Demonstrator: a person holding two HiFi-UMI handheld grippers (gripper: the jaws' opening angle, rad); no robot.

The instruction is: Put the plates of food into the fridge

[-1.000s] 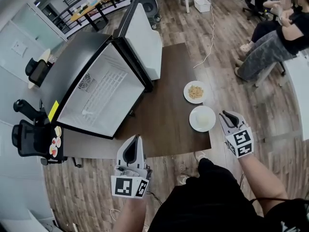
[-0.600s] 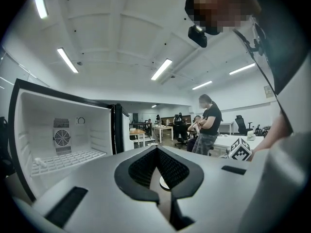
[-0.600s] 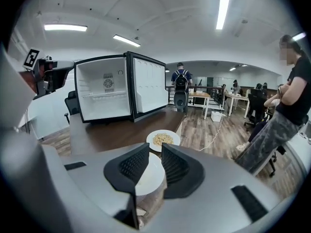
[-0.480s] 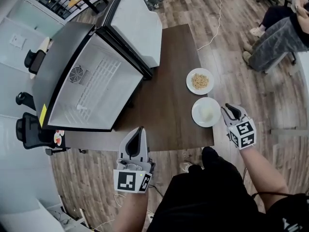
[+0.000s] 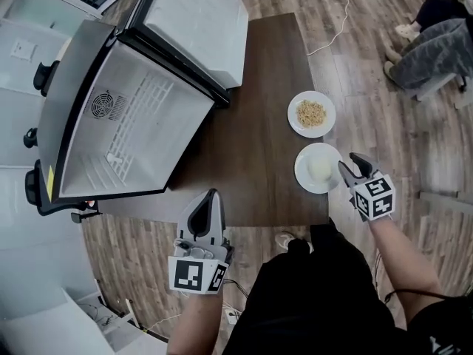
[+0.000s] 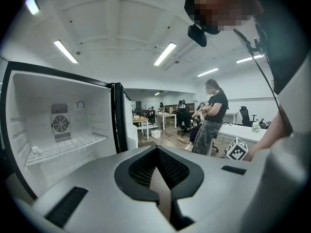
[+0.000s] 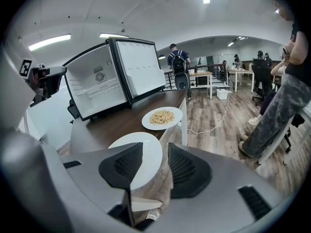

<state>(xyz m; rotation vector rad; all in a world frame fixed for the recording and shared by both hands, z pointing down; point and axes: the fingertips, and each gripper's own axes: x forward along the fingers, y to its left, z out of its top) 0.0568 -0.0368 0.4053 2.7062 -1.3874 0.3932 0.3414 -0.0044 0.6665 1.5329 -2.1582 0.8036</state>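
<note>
Two white plates stand on the dark table point(image 5: 251, 154): one with noodles point(image 5: 311, 114) point(image 7: 163, 117), and nearer me one with a pale mound of food point(image 5: 319, 168) point(image 7: 146, 147). My right gripper point(image 5: 349, 166) point(image 7: 155, 152) is at the near plate's right rim; its jaws are opening, the rim lies between them and the pads do not press on it. The left gripper point(image 5: 210, 200) point(image 6: 157, 150) is shut and empty, held at the table's front edge. The fridge point(image 5: 118, 132) point(image 6: 58, 130) point(image 7: 99, 86) lies open on the left, with a bare wire shelf.
The fridge door point(image 5: 196, 21) swings out over the table's far left. A seated person's legs point(image 5: 436, 43) are on the wooden floor at the far right, and a white cable point(image 5: 336, 28) runs across it. Office chairs point(image 5: 37, 183) stand left of the fridge.
My right gripper has closed in on the near plate's rim and its jaws have spread. The head view has shifted toward the table. The left gripper has stayed in place.
</note>
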